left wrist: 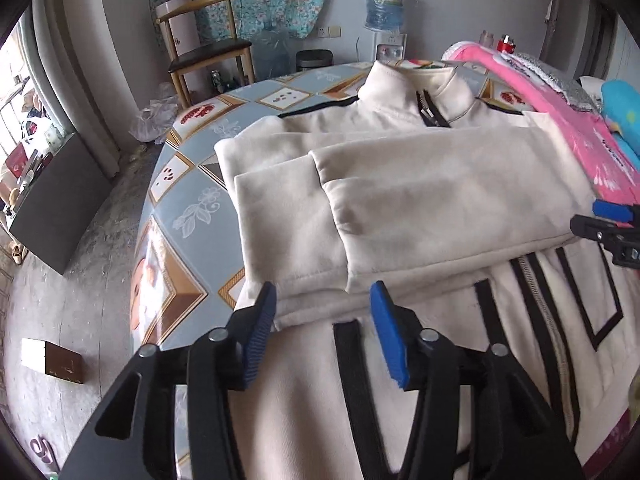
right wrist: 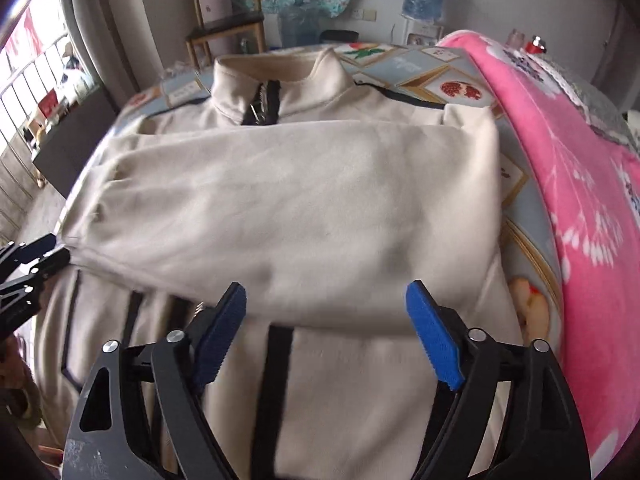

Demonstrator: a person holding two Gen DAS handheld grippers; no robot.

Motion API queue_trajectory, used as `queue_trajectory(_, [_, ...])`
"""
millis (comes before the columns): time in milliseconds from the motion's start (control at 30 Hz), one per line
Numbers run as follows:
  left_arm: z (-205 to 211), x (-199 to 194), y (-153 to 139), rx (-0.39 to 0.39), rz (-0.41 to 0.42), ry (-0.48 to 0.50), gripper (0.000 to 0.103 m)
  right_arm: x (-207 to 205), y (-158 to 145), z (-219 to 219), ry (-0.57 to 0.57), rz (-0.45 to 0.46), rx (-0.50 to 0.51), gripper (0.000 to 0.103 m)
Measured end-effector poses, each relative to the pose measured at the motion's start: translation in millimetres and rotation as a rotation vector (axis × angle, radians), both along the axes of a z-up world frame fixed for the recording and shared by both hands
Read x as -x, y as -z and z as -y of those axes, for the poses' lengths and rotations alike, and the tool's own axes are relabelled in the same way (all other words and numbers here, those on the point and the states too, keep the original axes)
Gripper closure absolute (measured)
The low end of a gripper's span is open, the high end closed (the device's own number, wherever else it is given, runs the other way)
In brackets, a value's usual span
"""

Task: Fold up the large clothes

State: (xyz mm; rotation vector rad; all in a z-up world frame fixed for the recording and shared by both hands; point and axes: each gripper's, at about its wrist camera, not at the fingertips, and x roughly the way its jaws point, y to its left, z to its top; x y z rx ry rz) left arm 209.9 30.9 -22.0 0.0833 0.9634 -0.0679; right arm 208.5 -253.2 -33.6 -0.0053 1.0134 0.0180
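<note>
A cream zip-up jacket (left wrist: 440, 200) with black stripes lies flat on the table, its collar (left wrist: 404, 88) at the far side. Both sleeves are folded across the chest. My left gripper (left wrist: 323, 296) hovers open over the near edge of the folded sleeves, by the jacket's left side, with no cloth pinched between its blue pads. The right wrist view shows the same jacket (right wrist: 300, 200). There my right gripper (right wrist: 326, 294) stands wide open above the lower edge of the top sleeve and holds nothing. Each gripper also shows at the edge of the other's view.
The table carries a blue patterned tablecloth (left wrist: 192, 208). A pink blanket (right wrist: 580, 200) lies piled along the jacket's right side. Beyond the table stand a wooden chair (left wrist: 208, 48) and a water dispenser (left wrist: 384, 4). A small box (left wrist: 52, 360) sits on the floor at left.
</note>
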Motion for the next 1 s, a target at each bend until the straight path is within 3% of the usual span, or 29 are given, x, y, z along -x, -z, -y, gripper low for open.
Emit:
queue_trajectory(167, [1, 41, -3, -0.001, -0.022, -0.003, 0.040, 61, -3, -20, 0.005, -0.004, -0.037, 0.012])
queue_trajectory(400, [6, 97, 17, -0.005, -0.092, -0.007, 0.029, 114, 15, -47, 0.005, -0.049, -0.023, 0.007])
queue_trajectory(600, [4, 108, 35, -0.029, -0.105, -0.035, 0.025, 122, 36, -54, 0.027, -0.083, 0.036, 0.007])
queue_trajectory(767, [-1, 111, 39, -0.008, -0.092, -0.071, 0.019, 123, 43, -50, 0.057, -0.091, 0.007, 0.007])
queue_trajectory(1000, [-3, 114, 40, 0.007, -0.084, -0.077, 0.018, 126, 46, -48, 0.073, -0.079, -0.012, 0.007])
